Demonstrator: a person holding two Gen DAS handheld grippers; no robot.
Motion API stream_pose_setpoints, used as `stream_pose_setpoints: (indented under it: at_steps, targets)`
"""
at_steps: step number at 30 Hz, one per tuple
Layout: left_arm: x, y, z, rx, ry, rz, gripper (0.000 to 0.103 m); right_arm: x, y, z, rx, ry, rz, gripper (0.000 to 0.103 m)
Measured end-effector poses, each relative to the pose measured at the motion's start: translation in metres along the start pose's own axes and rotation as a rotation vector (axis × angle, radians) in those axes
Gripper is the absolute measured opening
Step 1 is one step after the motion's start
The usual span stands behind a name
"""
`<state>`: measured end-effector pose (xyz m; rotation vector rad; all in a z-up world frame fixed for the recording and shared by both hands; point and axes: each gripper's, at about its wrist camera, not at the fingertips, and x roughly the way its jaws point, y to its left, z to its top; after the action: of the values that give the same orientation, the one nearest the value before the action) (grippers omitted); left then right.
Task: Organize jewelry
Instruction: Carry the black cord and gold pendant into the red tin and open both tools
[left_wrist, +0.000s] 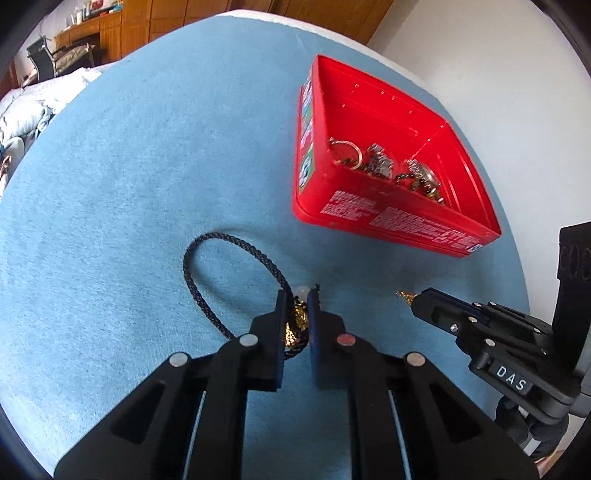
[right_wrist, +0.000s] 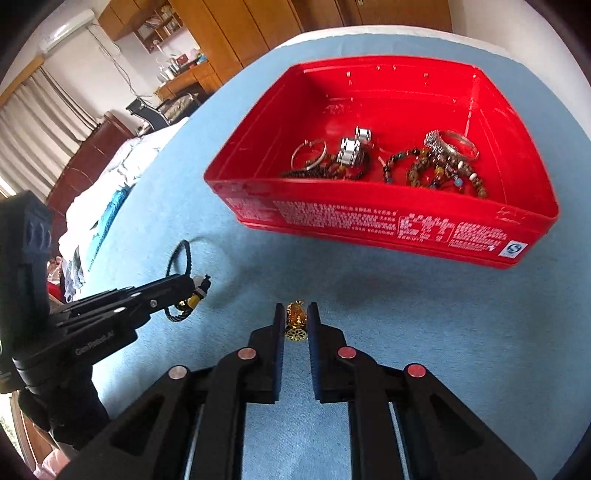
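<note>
One red box (right_wrist: 388, 221), two grippers (left (left_wrist: 297, 295), right (right_wrist: 296, 308)), one black cord bracelet (left_wrist: 207, 258), one gold pendant (right_wrist: 295, 317), several bracelets in box (count unclear)

Glossy red plastic box (right_wrist: 388, 221), matt blue cloth (left_wrist: 129, 184), braided black cord bracelet (left_wrist: 207, 258), shiny gold pendant (right_wrist: 295, 317).

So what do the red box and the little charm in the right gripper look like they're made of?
Red box: glossy moulded plastic, likely, with shiny thin walls and printed white text. Charm: gold-coloured metal by its bright sheen, possibly only plated; the filigree base looks cast.
</note>
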<state>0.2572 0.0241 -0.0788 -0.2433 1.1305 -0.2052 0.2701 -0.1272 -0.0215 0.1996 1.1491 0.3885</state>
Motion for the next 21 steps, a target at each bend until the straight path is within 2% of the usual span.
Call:
stream_pose_setpoints:
  at_steps: [10, 13, 21]
  targets:
    - [-0.034, 0.001, -0.009, -0.010, -0.069, 0.023, 0.009, -0.023, -0.008, -0.002, 0.007, -0.046, 0.007, 0.012]
    - [-0.045, 0.001, 0.005, -0.022, -0.099, 0.022, 0.009, -0.033, -0.008, -0.002, 0.005, -0.066, 0.008, 0.012]
    - [-0.077, -0.013, 0.016, -0.015, -0.189, 0.024, 0.009, -0.059, -0.011, -0.002, 0.003, -0.106, 0.007, 0.012]
